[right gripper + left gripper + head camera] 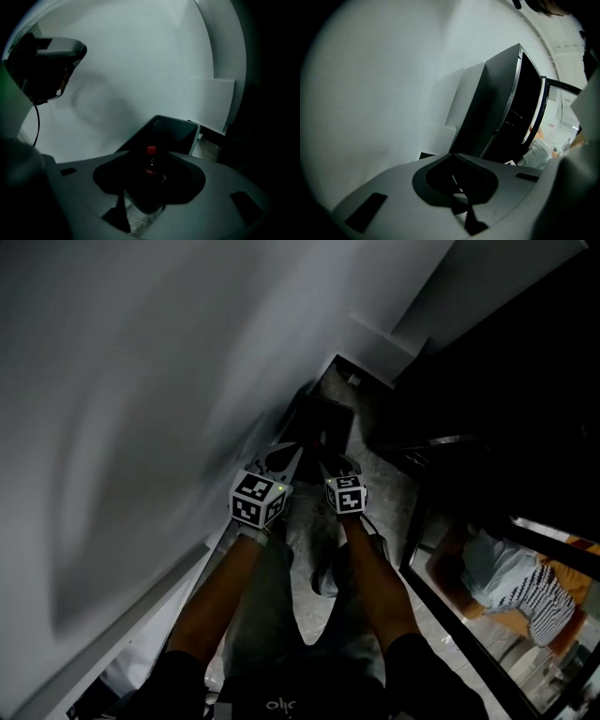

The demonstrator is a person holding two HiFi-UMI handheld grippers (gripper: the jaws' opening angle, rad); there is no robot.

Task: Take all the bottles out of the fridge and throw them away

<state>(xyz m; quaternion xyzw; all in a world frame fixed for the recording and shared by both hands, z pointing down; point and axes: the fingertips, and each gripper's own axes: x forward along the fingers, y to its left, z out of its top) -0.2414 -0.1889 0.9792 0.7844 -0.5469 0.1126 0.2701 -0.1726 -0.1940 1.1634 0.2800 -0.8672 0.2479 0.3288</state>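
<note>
One bottle (pixel 150 169) in play: dark body, red cap, reddish label below the neck. It sits between the jaws of your right claw (pixel 149 187), with the cap pointing away from the camera toward the bin (pixel 194 130). The jaws are partly closed and lie against the bottle's sides, so your right claw grips it. Can't tell whether the bottle's base touches the floor (pixel 380 474). Speckled floor shows just under it in the right gripper view.

Bin: dark, open-topped, rectangular, standing on the floor against the white wall (pixel 141 381), just ahead of both claws. In the head view your two claws point at it side by side, near each other but apart, the left one closer to the wall.

Your left claw (pixel 457 187): jaws narrow, drawn together, nothing between them. Its camera faces the black fridge (pixel 501 112), which stands tall next to the wall. A door panel (pixel 536 108) with a pale edge is at the fridge's right side. The inside is too dark to read.

A person (pixel 520 587) in a striped top shows at the lower right of the head view, past the door's edge. Your forearms and dark trousers fill the bottom centre.
</note>
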